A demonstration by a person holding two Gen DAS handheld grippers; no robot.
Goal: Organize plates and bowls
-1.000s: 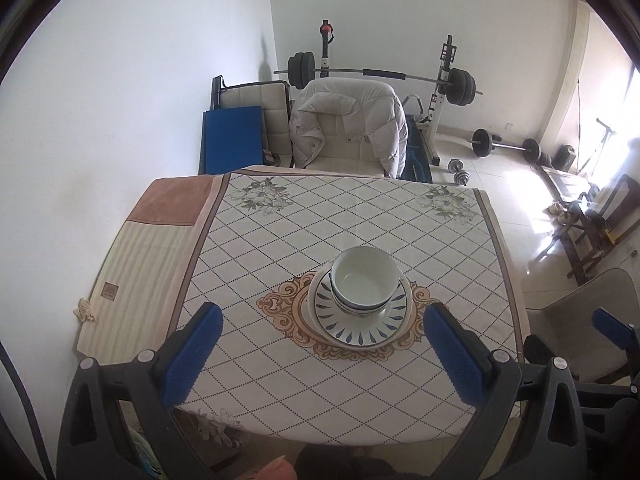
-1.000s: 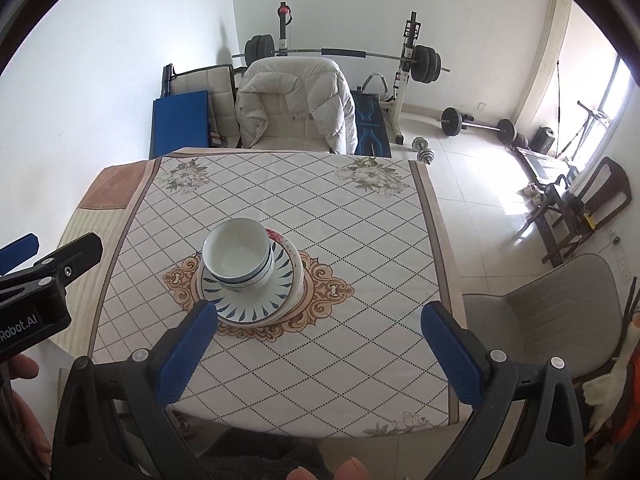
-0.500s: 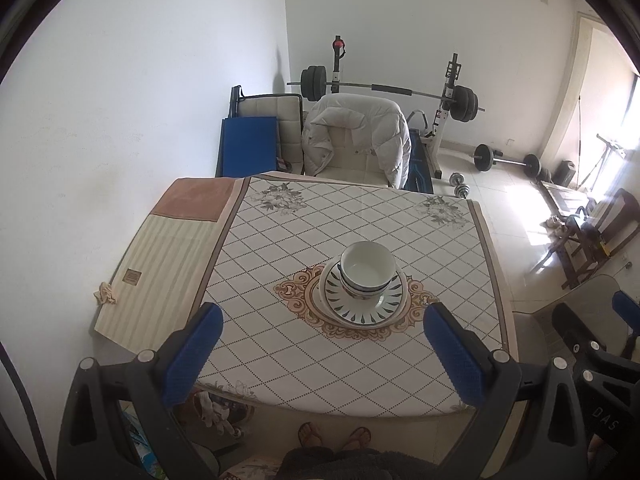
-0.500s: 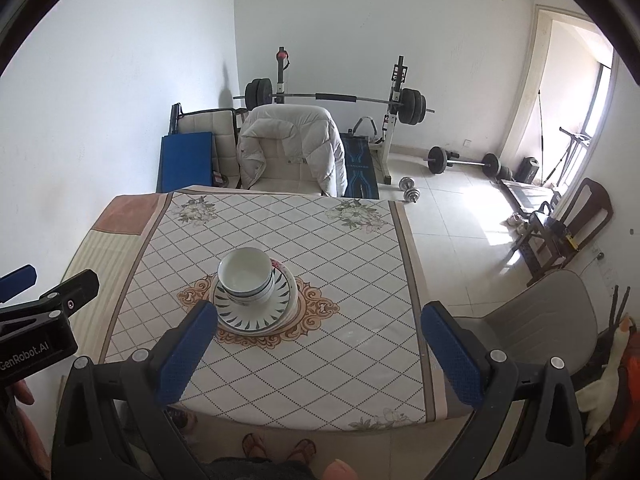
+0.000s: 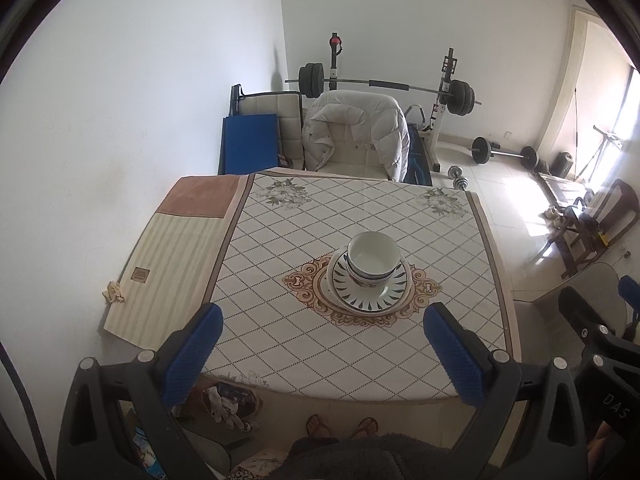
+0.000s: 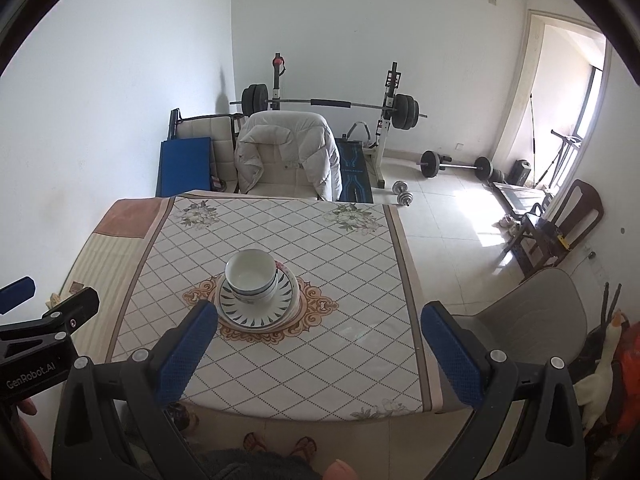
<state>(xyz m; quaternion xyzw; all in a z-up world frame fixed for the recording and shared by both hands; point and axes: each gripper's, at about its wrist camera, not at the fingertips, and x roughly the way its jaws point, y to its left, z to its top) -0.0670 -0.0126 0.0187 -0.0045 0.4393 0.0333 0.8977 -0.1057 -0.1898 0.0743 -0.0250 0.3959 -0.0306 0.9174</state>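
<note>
White bowls with blue rims sit nested on a stack of plates with blue leaf marks, at the middle of the table on the cloth's orange medallion. My left gripper is open, held high and back from the table's near edge, with nothing between its blue pads. The right gripper is also open and empty, equally far back and above. In the right wrist view the left gripper's body shows at the left edge.
A patterned cloth covers the table. A chair with a white jacket stands at the far side, a grey chair at the right. Weight bench and barbells line the back wall. The person's feet in sandals show below.
Both grippers have pulled up and back from the table; the dishes look smaller and the near table edge and floor have come into view. The stack has not moved.
</note>
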